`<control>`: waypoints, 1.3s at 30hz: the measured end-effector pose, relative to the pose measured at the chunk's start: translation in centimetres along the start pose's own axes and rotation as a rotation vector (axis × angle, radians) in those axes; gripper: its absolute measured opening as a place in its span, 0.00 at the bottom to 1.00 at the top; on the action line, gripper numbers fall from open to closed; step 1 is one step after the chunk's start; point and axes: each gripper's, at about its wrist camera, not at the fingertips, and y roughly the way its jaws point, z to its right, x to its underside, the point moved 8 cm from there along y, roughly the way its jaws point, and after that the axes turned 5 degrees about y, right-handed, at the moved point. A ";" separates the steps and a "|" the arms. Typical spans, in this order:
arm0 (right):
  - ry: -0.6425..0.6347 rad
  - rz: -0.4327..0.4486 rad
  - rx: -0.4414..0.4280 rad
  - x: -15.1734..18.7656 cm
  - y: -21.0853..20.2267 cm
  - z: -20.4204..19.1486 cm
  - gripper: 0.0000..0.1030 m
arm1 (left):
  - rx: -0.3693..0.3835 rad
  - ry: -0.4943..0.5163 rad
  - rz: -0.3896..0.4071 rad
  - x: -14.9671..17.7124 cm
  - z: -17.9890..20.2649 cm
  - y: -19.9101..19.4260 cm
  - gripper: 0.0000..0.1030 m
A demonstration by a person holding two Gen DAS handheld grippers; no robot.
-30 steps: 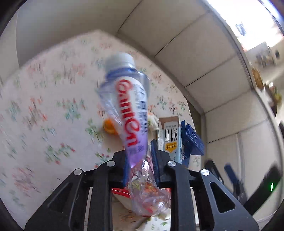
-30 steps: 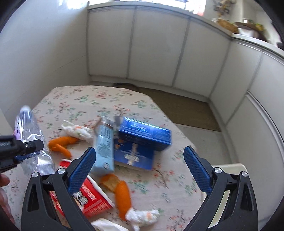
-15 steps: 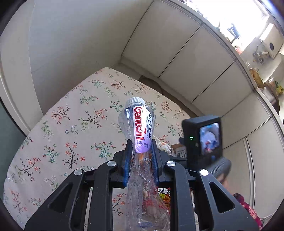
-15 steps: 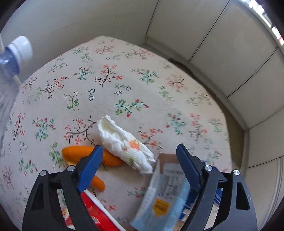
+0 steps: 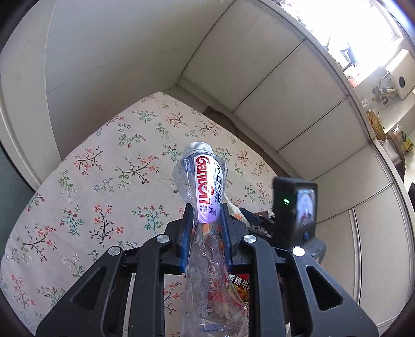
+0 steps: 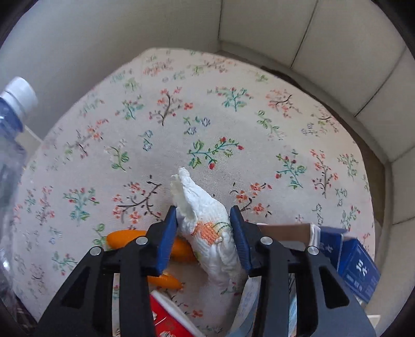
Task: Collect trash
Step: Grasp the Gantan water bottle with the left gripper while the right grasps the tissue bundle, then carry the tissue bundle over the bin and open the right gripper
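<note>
Left tool (image 5: 206, 225) clamps a crushed "Ganten" bottle (image 5: 203, 181); right tool (image 6: 203, 220), closing, pinches a crumpled tissue (image 6: 207, 225).

The crushed clear plastic bottle (image 5: 205, 191) bears a white label reading "Ganten" in red, with "348ml" beneath. The red packet (image 5: 240, 285) shows Chinese characters "香辣牛". Lettering on the blue carton (image 6: 359, 269) is illegible.

Round table under a floral cloth (image 6: 228, 109), set in a corner of plain cream walls (image 5: 116, 51) — panelled cabinet fronts (image 5: 293, 93) beside. Bright window (image 5: 345, 23) upper right, glare-washed; counter clutter below, perhaps kitchenware
</note>
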 end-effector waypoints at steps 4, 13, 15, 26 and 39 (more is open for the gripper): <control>0.033 0.119 -0.015 0.4 -4.4 0.0 0.40 | -0.004 0.018 0.034 -0.2 0.9 -0.8 0.19; 0.083 0.360 -0.011 0.2 -12.9 -0.4 0.41 | -0.005 0.101 0.129 -0.2 4.0 -3.2 0.19; 0.097 0.415 0.002 0.9 -14.7 -0.2 0.41 | -0.007 0.118 0.144 -0.1 4.7 -3.7 0.19; 0.229 0.607 0.096 5.2 -20.8 4.1 0.41 | 0.031 0.212 0.208 1.2 9.4 -5.3 0.19; 0.339 0.723 0.207 10.3 -26.5 9.3 0.42 | 0.070 0.383 0.229 5.6 16.9 -4.7 0.19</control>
